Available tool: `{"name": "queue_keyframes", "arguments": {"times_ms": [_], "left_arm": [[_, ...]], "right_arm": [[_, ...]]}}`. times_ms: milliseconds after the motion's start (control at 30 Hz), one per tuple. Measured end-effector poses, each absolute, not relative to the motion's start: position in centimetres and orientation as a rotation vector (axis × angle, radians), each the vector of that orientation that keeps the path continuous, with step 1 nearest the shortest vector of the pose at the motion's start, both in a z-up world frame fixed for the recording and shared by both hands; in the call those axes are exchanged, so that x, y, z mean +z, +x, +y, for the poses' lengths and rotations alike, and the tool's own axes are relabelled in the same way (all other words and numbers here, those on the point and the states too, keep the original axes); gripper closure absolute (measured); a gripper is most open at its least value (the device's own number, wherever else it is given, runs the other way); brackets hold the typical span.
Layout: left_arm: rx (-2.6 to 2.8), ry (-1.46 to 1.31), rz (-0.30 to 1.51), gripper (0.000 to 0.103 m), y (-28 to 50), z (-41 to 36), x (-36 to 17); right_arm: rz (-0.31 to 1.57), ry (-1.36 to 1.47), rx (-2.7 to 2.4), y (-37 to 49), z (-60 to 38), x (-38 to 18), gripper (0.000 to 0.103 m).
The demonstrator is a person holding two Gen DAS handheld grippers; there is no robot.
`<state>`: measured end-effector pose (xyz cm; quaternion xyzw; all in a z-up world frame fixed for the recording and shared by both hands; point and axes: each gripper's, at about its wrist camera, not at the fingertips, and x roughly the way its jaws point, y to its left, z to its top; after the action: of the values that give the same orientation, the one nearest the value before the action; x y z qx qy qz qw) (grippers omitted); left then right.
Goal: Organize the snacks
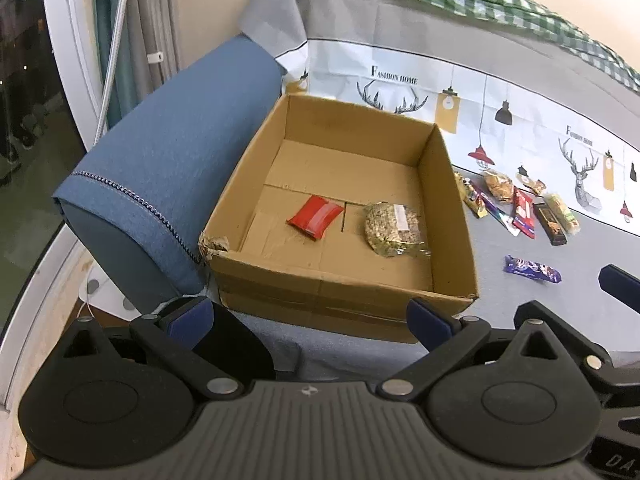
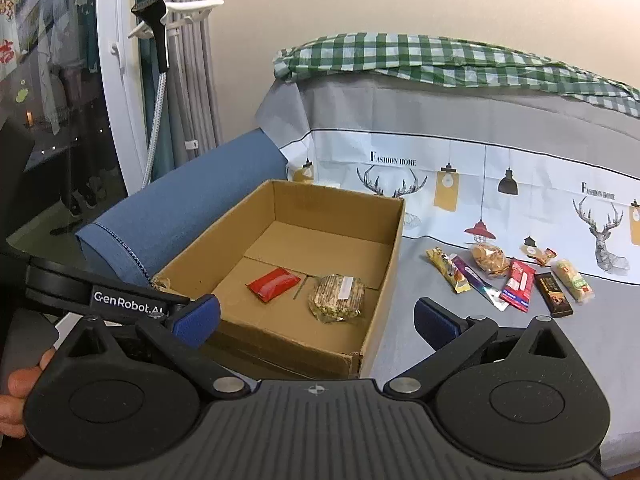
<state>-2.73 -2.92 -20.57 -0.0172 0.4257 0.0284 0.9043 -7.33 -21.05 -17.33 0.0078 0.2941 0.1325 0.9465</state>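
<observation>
Box (image 1: 344, 280) | open top | snacks (image 1: 520, 208) right, apart

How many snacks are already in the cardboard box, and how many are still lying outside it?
In the cardboard box: 2, a red packet and a clear-wrapped seed cake.
In the row outside, right of the box: 7.
Lying alone outside, a purple bar: 1.
Total: 10 snacks.
</observation>
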Motion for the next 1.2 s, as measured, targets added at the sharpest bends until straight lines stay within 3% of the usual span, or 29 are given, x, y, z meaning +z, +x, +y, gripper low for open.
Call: {"name": "queue_keyframes", "arguments": {"times_ms": [1200], "left_arm": [[0.076, 0.032, 0.900, 0.000, -2.7, -4.7, -20.6]], "right_arm": [[0.573, 0.088, 0.252, -8.2, -22.8, -17.9, 0.001]]}}
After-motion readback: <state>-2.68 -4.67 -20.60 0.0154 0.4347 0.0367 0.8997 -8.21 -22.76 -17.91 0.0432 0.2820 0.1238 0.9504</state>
